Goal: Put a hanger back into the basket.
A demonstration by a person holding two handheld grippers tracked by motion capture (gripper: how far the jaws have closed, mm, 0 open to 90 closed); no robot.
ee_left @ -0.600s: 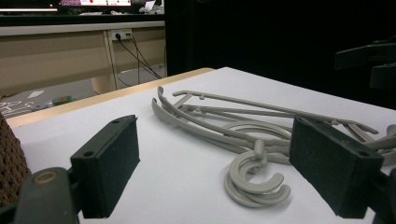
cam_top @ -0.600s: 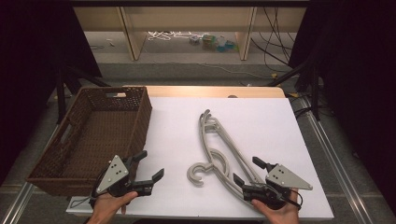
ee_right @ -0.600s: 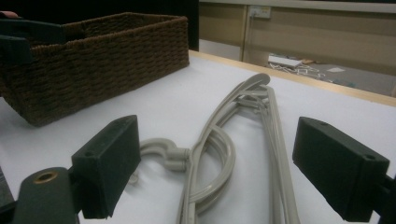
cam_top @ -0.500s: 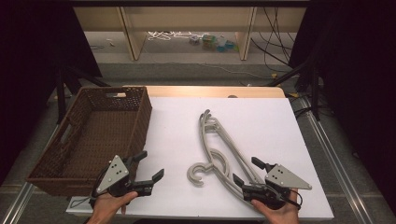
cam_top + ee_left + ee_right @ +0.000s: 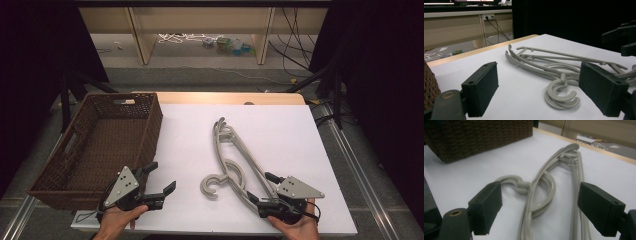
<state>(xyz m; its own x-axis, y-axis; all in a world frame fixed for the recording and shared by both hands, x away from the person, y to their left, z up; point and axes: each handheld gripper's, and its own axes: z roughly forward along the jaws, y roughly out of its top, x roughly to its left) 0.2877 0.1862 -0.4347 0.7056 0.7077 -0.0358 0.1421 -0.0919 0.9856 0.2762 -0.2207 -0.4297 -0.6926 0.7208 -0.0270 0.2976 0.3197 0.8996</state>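
Observation:
A stack of grey plastic hangers lies flat on the white table, with the hooks curling toward the front. My right gripper rests at the front right, held by a hand. It is open, and the near end of the hangers runs in between its wide-set pads without touching them. My left gripper is at the front left beside the basket. It is open and holds nothing, and it looks across the table at the hooks.
A brown wicker basket with nothing in it stands on the left side of the table, and its corner is in the right gripper view. Beyond the table's far wooden edge are low shelves and cables on the floor. Dark drapes flank both sides.

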